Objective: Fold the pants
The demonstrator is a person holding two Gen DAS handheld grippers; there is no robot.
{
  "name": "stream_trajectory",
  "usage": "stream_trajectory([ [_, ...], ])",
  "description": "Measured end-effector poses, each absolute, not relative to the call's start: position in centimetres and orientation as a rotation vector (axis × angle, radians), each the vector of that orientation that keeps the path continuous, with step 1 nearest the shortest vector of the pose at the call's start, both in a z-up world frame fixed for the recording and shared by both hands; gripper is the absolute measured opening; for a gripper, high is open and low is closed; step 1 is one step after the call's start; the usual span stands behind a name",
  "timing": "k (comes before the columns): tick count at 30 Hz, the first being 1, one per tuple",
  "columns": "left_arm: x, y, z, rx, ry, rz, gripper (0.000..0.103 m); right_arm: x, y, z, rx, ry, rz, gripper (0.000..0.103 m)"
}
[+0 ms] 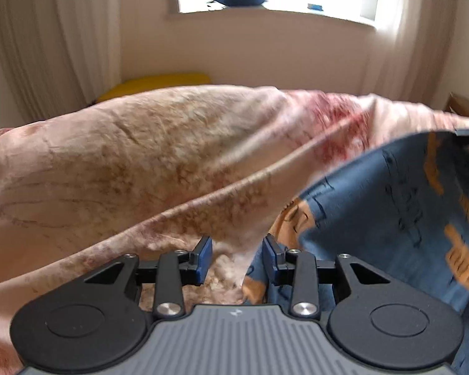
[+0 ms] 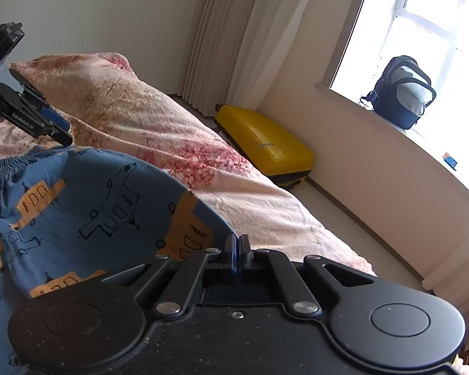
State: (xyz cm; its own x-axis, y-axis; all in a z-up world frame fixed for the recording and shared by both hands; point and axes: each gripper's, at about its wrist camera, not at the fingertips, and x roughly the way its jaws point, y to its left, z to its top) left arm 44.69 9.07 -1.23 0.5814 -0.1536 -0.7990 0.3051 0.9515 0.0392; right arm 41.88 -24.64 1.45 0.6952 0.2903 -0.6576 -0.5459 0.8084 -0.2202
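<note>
Right gripper (image 2: 237, 247) pinches pants (image 2: 87, 193) at twelve o'clock; left gripper (image 1: 237, 257) gapes empty; I risk slippage.

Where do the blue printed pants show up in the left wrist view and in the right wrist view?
Left wrist view: the blue pants fill the lower right, lifted over the bed.
Right wrist view: they fill the lower left, their edge pinched in the right gripper.
Shared landmark: the yellow suitcase on the floor past the bed, below the window.
</note>
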Motion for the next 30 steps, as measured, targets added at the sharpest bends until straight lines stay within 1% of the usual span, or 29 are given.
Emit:
stream_trajectory([
  [1,44.7,9.0,-1.6,0.188,0.922,-0.276,0.037,42.1,-24.6,1.1,-0.423,0.656,0.483,0.0],
  [2,44.8,8.9,-2.0,0.189,0.938,-0.282,0.032,42.3,-24.6,0.7,-0.427,0.661,0.485,0.0],
  [5,44.5,8.5,-2.4,0.195,0.968,-0.337,0.013,42.6,-24.7,-0.3,-0.432,0.673,0.489,0.0],
  [7,44.4,8.2,-2.2,0.222,0.974,-0.358,0.008,42.9,-24.9,-0.8,-0.413,0.679,0.489,0.0],
  [8,44.4,8.1,-2.0,0.225,0.981,-0.367,0.002,43.0,-25.0,-1.0,-0.406,0.68,0.487,0.0],
  [9,44.4,8.0,-1.9,0.223,0.984,-0.372,0.001,43.1,-25.1,-1.1,-0.399,0.682,0.486,0.0],
  [16,43.3,7.7,-0.1,0.234,0.9,-0.357,0.0,42.9,-25.2,-1.2,-0.395,0.668,0.484,0.0],
  [25,42.7,8.1,1.0,0.225,0.893,-0.368,0.0,42.8,-25.3,-1.2,-0.386,0.667,0.485,0.0],
  [30,41.1,7.9,1.8,0.225,0.817,-0.335,0.0,42.1,-25.6,-0.6,-0.39,0.648,0.492,0.0],
])
